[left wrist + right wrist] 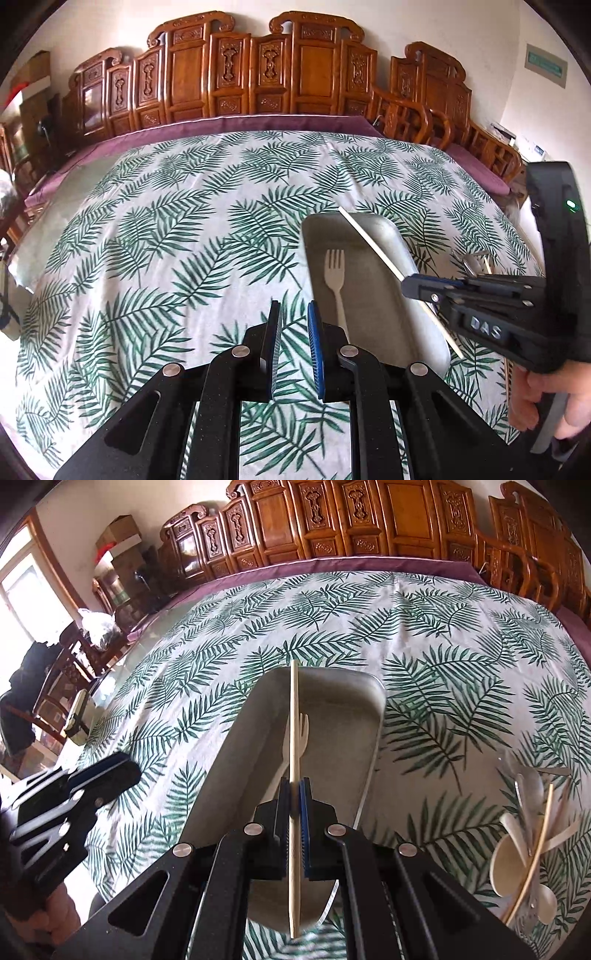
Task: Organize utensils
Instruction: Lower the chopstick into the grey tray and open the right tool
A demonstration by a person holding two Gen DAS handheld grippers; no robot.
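Leaf-print table: right claw clamps chopstick over tray holding fork; left claw slightly parted, empty.

Beyond your tool, you had a leaf-print tablecloth over the table, with carved wooden chairs behind it.

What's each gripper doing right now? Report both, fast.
Left gripper: jaws open, holding nothing, beside the metal tray.
Right gripper: jaws closed on a chopstick, held over the tray.
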